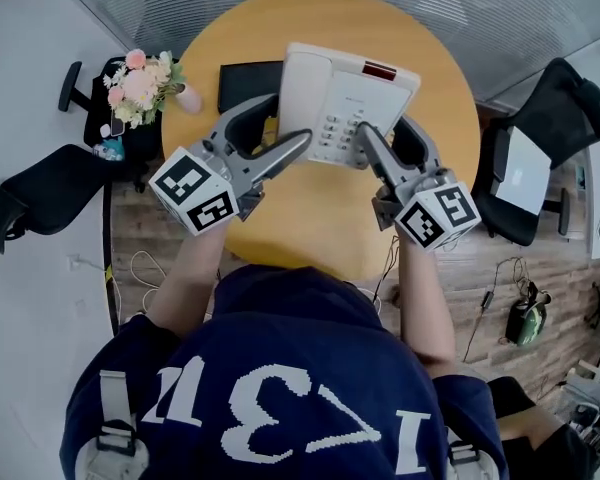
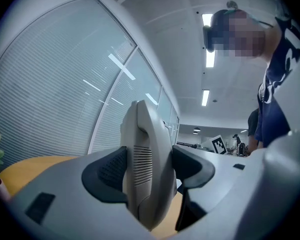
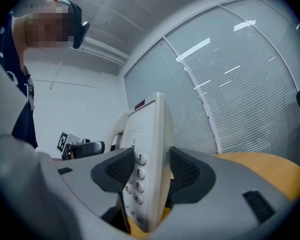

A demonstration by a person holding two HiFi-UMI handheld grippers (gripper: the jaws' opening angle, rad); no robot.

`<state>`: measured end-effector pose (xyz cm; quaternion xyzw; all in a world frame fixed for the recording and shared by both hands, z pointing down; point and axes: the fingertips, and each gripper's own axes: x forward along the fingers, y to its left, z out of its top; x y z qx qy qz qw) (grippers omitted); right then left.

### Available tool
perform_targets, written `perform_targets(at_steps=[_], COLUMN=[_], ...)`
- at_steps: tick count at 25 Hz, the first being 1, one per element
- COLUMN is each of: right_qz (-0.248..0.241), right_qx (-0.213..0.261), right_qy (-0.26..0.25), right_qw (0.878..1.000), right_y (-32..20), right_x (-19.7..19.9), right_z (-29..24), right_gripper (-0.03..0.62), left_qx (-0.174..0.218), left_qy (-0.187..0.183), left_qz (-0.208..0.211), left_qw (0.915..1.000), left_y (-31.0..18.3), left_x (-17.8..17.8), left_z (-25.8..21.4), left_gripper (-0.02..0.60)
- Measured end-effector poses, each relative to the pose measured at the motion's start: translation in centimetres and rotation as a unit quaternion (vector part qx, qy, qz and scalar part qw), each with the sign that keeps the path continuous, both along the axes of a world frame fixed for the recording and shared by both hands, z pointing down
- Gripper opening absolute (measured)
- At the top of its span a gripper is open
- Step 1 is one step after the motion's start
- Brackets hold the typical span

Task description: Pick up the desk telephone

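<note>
A white desk telephone (image 1: 345, 98) with a keypad and a small red window is over the far half of the round wooden table (image 1: 320, 218). My left gripper (image 1: 292, 118) is shut on its left side, where the handset lies. My right gripper (image 1: 385, 133) is shut on its right edge beside the keys. In the left gripper view the ribbed handset side of the telephone (image 2: 142, 134) fills the gap of the left gripper (image 2: 149, 171). In the right gripper view the right gripper (image 3: 151, 171) pinches the keypad edge of the telephone (image 3: 147, 134). Whether the base touches the table I cannot tell.
A black flat pad (image 1: 245, 83) lies on the table left of the phone. A pot of pink flowers (image 1: 140, 83) stands at the table's left rim. Black office chairs stand left (image 1: 40, 203) and right (image 1: 555, 128). Cables lie on the wooden floor (image 1: 500, 288).
</note>
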<state>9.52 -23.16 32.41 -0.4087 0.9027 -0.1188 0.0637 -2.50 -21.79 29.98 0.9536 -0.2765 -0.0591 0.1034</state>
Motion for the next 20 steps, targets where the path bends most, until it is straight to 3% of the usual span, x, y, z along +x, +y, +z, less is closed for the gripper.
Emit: perform_targets(at_steps=[20], right_qz=[-0.002], right_qx=[0.016], right_qy=[0.003], right_qw=[1.0], right_y=[0.9], right_x=[-0.3], right_z=[-1.8], right_gripper=[0.233], left_qx=[0.016], left_qy=[0.005], left_qz=[-0.008], left_qw=[0.9998], left_y=[1.0], left_x=[-0.3], left_z=[-1.6], left_gripper=[0.293])
